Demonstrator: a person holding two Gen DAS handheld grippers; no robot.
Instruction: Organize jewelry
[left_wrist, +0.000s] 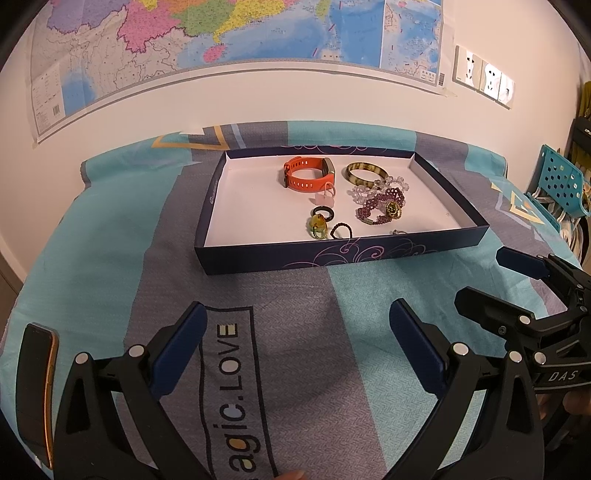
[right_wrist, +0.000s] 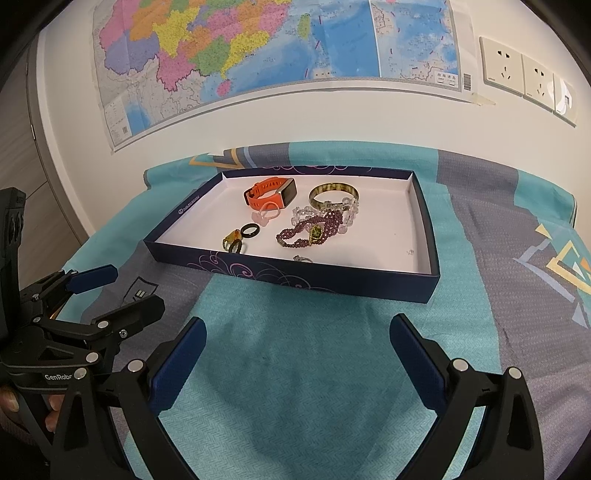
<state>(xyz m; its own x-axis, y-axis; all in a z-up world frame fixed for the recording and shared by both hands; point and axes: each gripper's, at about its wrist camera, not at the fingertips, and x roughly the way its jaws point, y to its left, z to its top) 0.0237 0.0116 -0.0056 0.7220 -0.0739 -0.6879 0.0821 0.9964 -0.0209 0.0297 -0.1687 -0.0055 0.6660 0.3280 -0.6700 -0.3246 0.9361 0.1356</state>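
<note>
A shallow navy cardboard box with a white floor sits at centre frame on a teal-and-grey patterned cloth, holding an orange-strapped smartwatch, a mottled olive bangle and a purple beaded bracelet (rings lie nearby). The left gripper and right gripper hover short of it, fingers spread, empty.

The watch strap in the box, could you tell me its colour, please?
Orange watch strap, clearest in the right wrist view.
</note>
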